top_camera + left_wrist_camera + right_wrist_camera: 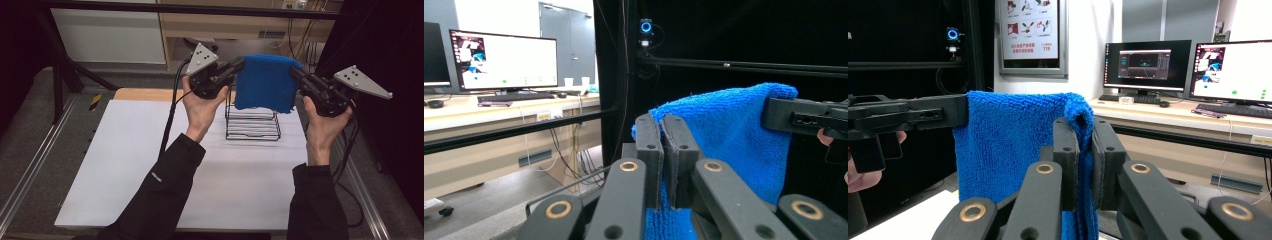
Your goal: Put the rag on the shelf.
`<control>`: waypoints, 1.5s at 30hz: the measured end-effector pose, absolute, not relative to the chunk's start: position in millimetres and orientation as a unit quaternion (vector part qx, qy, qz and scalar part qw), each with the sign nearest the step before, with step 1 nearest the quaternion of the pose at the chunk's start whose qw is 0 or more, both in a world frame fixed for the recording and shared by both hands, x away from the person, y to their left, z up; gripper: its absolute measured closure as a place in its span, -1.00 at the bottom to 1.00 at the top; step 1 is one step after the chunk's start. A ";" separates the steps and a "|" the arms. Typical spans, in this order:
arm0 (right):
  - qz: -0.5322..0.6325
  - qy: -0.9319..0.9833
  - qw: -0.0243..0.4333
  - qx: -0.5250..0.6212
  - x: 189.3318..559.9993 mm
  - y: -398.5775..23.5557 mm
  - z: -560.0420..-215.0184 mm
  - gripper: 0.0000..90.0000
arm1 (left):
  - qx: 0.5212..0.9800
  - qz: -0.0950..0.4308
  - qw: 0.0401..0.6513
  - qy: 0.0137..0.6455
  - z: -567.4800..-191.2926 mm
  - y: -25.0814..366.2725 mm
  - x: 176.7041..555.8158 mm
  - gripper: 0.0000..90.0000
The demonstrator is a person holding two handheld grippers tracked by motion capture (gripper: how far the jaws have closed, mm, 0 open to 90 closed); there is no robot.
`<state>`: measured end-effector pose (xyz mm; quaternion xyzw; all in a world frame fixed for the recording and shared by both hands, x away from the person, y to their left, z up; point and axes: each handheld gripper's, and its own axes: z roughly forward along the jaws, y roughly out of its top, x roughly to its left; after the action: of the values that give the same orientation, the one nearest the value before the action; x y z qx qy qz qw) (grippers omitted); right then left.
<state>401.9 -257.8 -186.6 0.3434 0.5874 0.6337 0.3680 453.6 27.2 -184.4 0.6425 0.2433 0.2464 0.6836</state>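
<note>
White sheeting covers the table [150, 165] at a dark-curtained workstation, with monitors [1148, 65] glowing on a desk beyond it. I hold a blue towel [265, 82] stretched in the air between my two grippers, above a black wire rack [252, 125] that stands at the far middle of the table. My left gripper [239, 64] has its jaws pressed together on the towel's upper left corner; in the left gripper view the terry cloth [734, 130] is pinched between the two black pads and hangs down past them. My right gripper [295, 74] is clamped the same way on the upper right corner, the fabric [1008, 145] bunched over its pads in the right gripper view. The towel hangs flat, its lower edge just above the rack's top wires and clear of the table. Both my hands are raised, left [202, 107] and right [322, 125], one at either side of the rack.
</note>
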 end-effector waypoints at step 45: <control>0.620 0.600 0.378 0.335 492.3 -265.5 -163.8 0.87 | 0.625 0.274 0.680 0.268 -173.6 14.9 531.1 0.92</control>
<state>492.3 -265.5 -163.8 0.3349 0.6002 0.6201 0.3782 531.1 14.9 -173.6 0.6251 0.2683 0.2738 0.6799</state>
